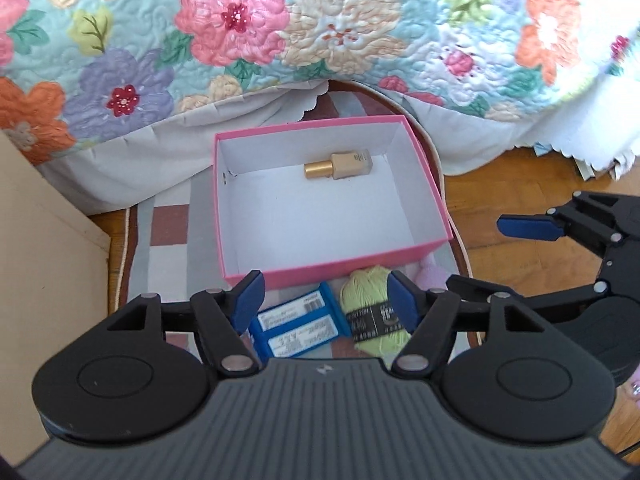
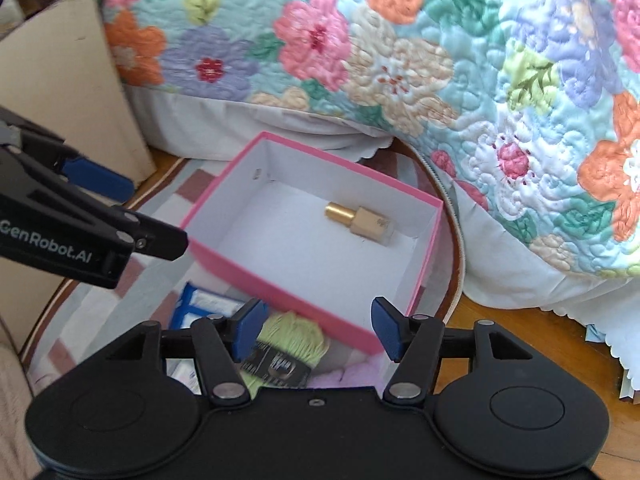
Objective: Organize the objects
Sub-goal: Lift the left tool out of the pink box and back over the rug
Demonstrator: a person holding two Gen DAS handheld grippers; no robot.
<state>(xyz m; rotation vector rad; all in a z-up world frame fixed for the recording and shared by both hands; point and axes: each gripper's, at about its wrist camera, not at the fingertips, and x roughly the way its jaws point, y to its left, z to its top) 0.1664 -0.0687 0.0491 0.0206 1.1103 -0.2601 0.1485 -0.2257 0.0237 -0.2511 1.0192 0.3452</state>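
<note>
Pink box (image 1: 236, 208): holds gold-capped bottle (image 1: 340, 166) lying flat
Yarn skein (image 1: 376, 312): outside, beside blue packet (image 1: 296, 328)
Left gripper (image 1: 326, 306): released, empty
Right gripper (image 2: 316, 330): released, empty

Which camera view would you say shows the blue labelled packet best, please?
The left wrist view: the blue packet lies almost whole between that gripper's fingers, white labels facing up. In the right wrist view the packet is partly hidden behind the gripper, near the green yarn.

Both wrist views angled steeply down, sharing pink box (image 1: 332, 268)
</note>
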